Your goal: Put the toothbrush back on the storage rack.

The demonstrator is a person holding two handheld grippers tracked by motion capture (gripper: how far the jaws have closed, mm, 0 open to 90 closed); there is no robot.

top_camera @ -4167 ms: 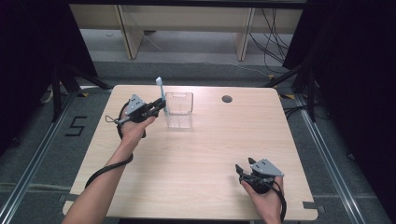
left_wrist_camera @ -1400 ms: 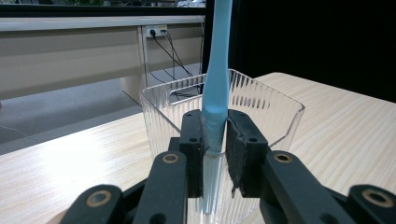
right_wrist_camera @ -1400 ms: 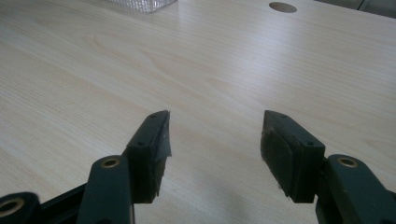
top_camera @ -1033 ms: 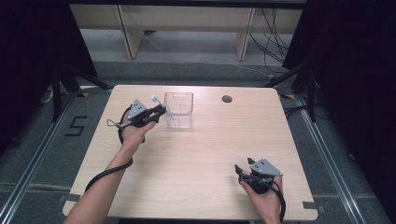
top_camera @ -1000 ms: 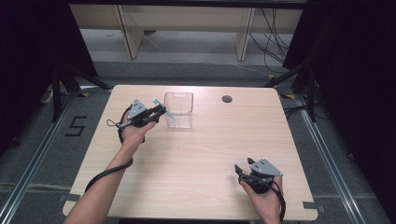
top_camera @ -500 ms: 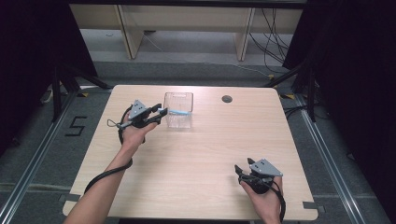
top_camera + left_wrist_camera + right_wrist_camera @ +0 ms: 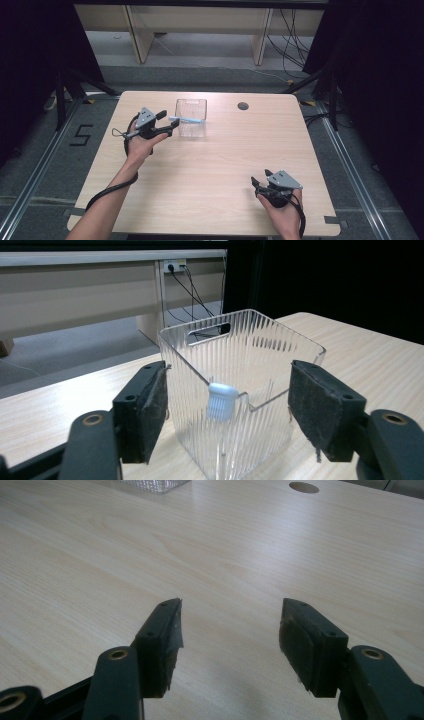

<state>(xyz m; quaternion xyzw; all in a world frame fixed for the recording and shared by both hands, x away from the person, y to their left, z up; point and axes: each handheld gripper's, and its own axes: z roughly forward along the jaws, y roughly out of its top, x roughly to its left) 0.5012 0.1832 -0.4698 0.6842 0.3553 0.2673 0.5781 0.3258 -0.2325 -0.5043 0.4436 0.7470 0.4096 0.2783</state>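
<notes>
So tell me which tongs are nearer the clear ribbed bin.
Left. The left tongs are open right at the clear ribbed bin, where a toothbrush lies across its rim. The right tongs are open, far off near the table's front edge.

Toothbrush (image 7: 222,401) handle behind ribbed bin (image 7: 260,365)

The high view looks forward and down from above the person's side, taking in the whole wooden table (image 7: 210,170) from some way off. The left gripper view sits low at the far left, facing a clear ribbed bin (image 7: 240,390) at very close range. The right gripper view sits low at the near right, looking across the bare tabletop toward the far edge. All three share the bin; the high and right gripper views also share the round cable hole (image 7: 243,106).
</notes>
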